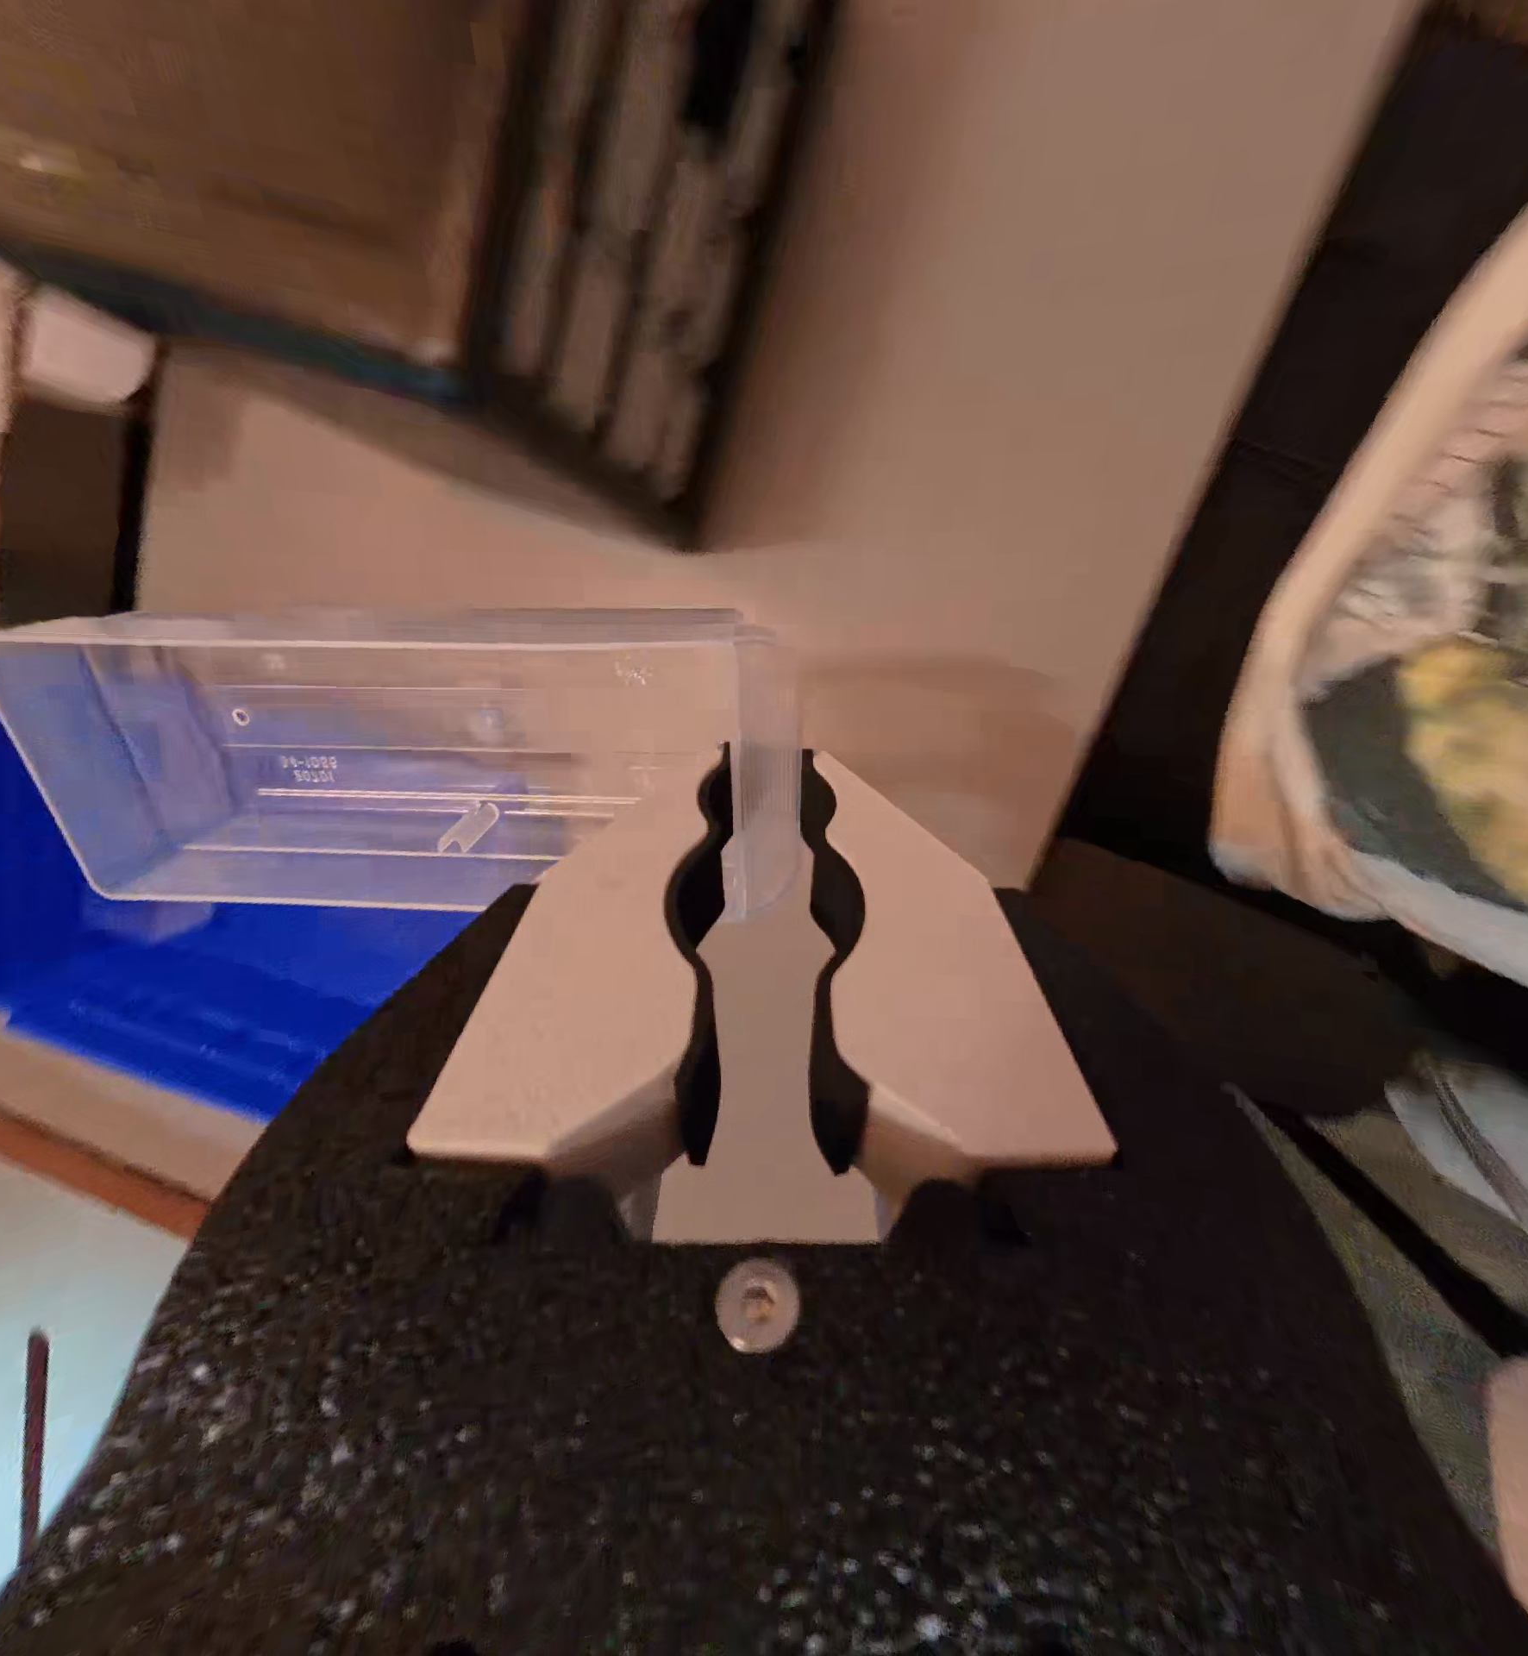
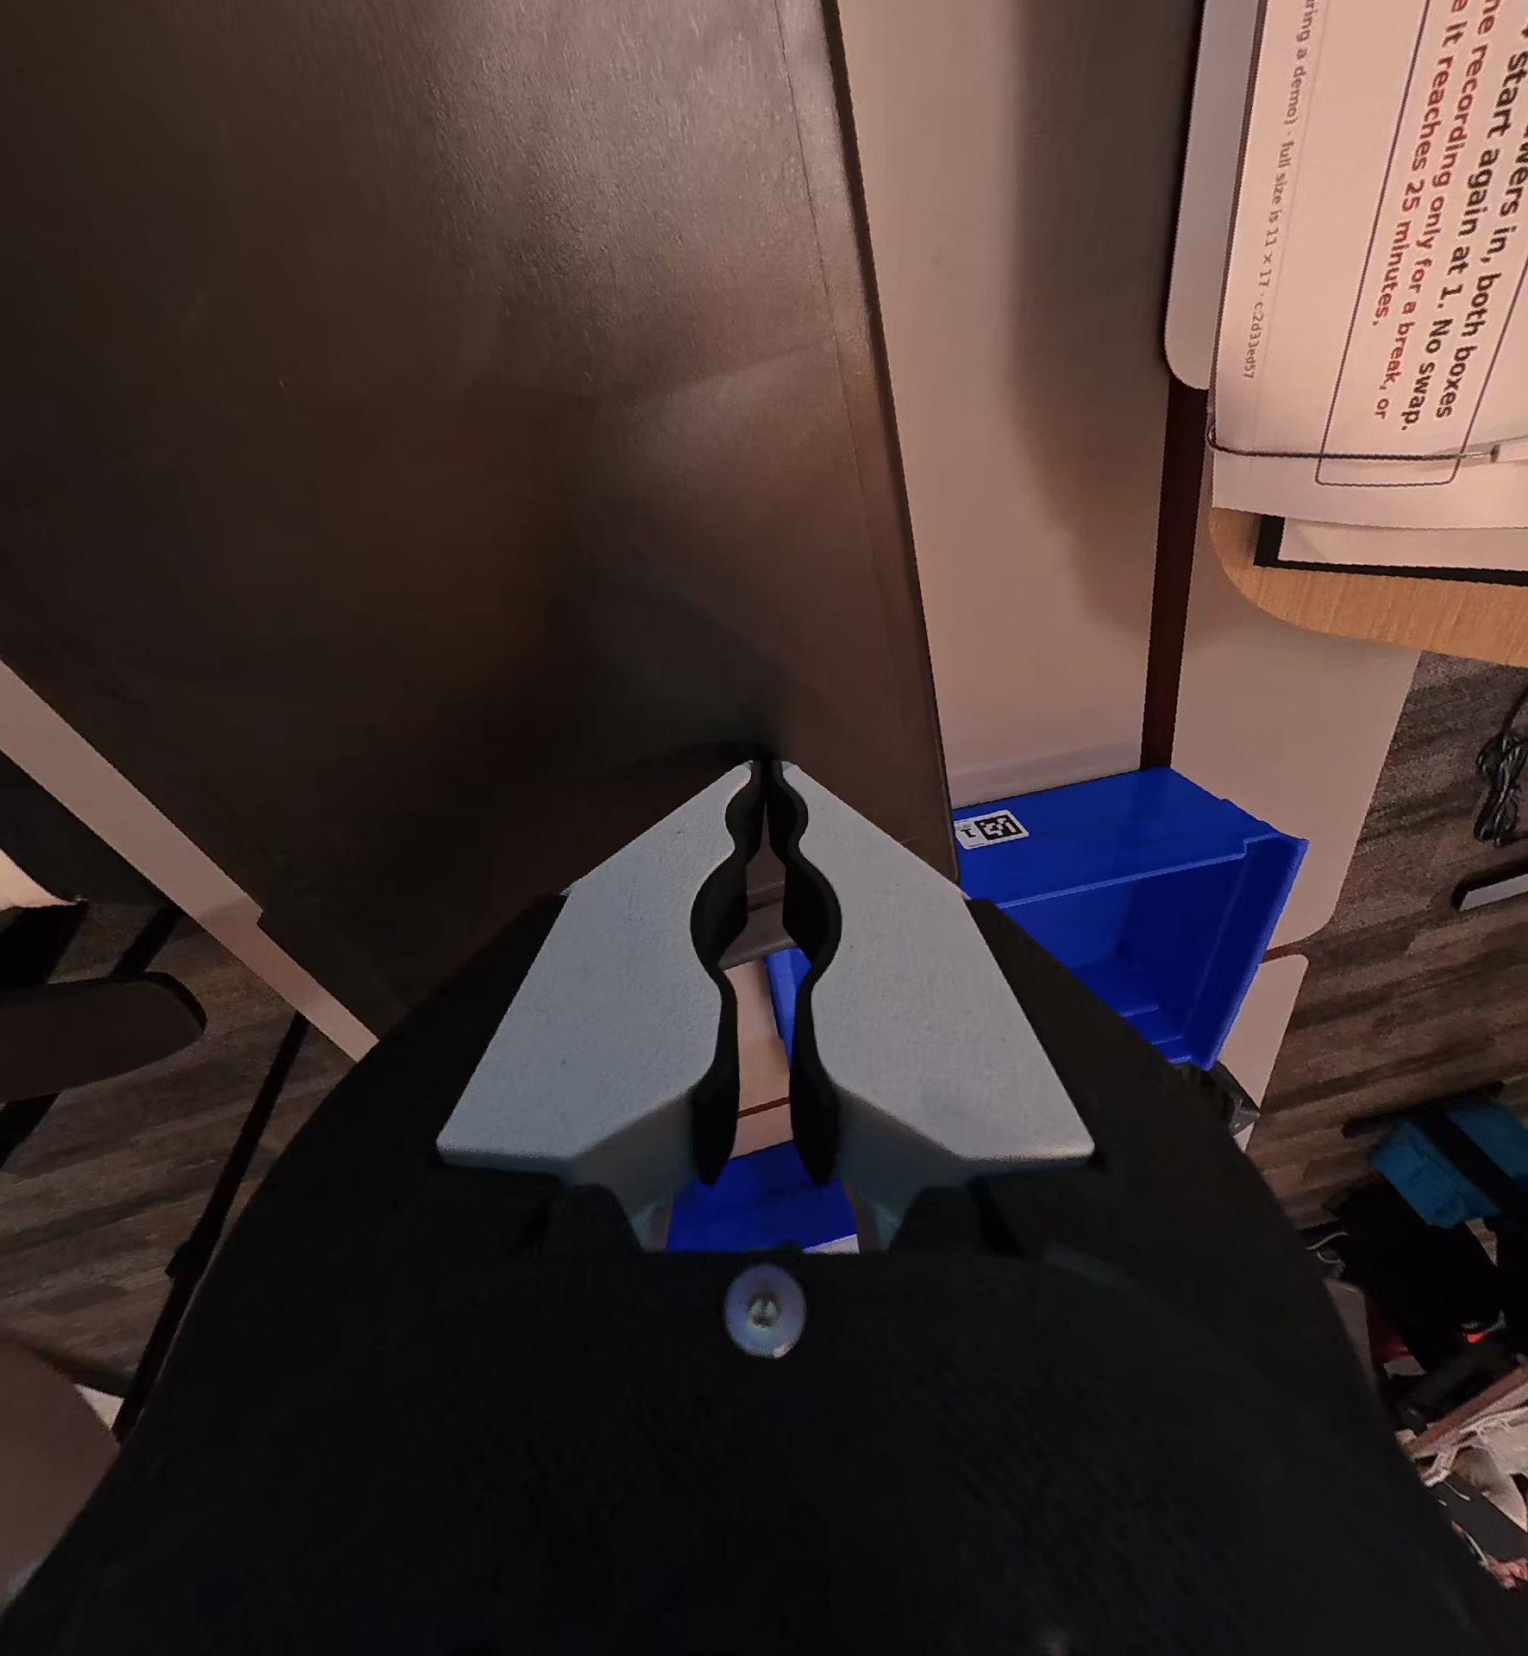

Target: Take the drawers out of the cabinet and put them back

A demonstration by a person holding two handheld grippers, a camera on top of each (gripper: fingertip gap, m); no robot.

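Left wrist view: the left gripper (image 1: 759,833), black-bodied with pale grey fingers (image 1: 581,1004) and wavy black pads, pinches the front tab of a clear plastic drawer (image 1: 339,762). The tab stands upright between the pads; the jaws are drawn close on it, with a narrow gap open behind the tab. The drawer is held in the air with its long axis running leftward from the fingertips, its open side turned toward the camera and its far end pointing to the frame's left. Directly behind and below it lies a blue bin (image 1: 115,968) on a pale tabletop (image 1: 922,627). Farther back, blurred, stands the dark drawer cabinet (image 1: 635,269) beside a brown box; a blurred patterned object fills the right edge. Right wrist view: the right gripper (image 2: 765,769), of the same build, has its pad tips pressed together against the lower edge of a dark brown panel (image 2: 429,403) of the cabinet; whether anything is caught between them cannot be told. To the right sits a blue bin (image 2: 1137,896) bearing a small square marker, and above it a white printed sheet (image 2: 1387,251) on a wooden clipboard.
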